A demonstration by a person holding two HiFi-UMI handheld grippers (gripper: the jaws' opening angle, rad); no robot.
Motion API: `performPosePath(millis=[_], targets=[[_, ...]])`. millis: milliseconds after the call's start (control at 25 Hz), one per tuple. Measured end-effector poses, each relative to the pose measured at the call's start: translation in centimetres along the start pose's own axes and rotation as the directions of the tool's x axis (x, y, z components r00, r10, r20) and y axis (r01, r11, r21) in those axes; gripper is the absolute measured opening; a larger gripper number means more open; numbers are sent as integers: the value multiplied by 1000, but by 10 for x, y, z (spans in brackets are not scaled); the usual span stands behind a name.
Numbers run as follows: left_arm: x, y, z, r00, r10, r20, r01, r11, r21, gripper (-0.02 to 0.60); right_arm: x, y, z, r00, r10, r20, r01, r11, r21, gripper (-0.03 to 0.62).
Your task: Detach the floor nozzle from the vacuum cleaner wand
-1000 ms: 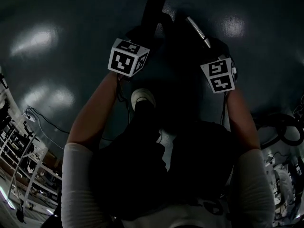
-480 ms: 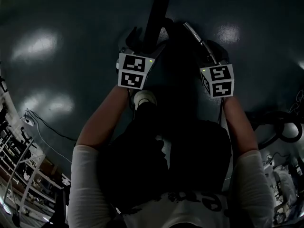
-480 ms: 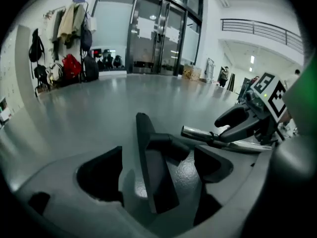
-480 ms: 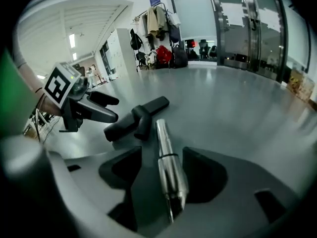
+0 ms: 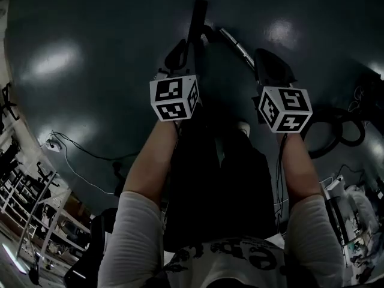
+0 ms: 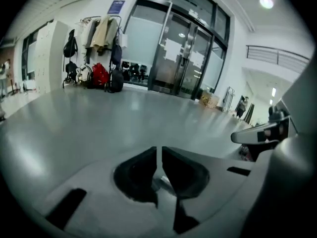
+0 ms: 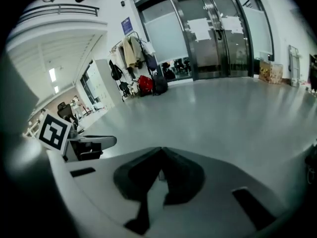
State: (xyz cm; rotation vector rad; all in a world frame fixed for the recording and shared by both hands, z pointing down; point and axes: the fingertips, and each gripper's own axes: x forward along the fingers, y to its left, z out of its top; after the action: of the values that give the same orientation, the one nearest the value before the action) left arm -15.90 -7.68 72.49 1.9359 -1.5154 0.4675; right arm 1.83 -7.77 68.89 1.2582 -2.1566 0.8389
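The left claw (image 6: 159, 155) has just been closing and stands pressed almost together on nothing. Below and just beyond it, on the floor (image 5: 72, 29), lies the dark bar I take for the floor nozzle (image 5: 196, 23), its long axis running away from the person. Beside it the silver wand (image 5: 235, 45) slants toward the right claw (image 7: 161, 155), also just closed and empty, so the left hand looks nearer the nozzle and the right nearer the wand.
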Motion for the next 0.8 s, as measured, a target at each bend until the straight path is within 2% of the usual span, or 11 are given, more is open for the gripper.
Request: performPosePath(millis=[120,360,480,600,680,800], targets=[[-60,-37,69,999,-29,27,32,992,-119,5,-72,20,69,999,19,46,-18,1000,-24,3],[-189,-123,215,989,-79,124,92,990,-106,5,-219,53,187,992,0,123,6,999,-46,3],[-268,-186,265,975,-173,138,191,973,-128,5,-309,72,234,987,1,160,6,999,-43,3],[-344,-239,321,948,-252,193,266,962,-54,5,-389,94,287,967,23,252,-7,998,-65,3],[-388,-258,355,930,-272,246,282,959,-8,5,-432,109,319,944,38,327,-8,996,-92,3],[-443,-276,386,901,-274,338,281,959,29,5,-489,124,341,914,37,404,18,991,-132,3]])
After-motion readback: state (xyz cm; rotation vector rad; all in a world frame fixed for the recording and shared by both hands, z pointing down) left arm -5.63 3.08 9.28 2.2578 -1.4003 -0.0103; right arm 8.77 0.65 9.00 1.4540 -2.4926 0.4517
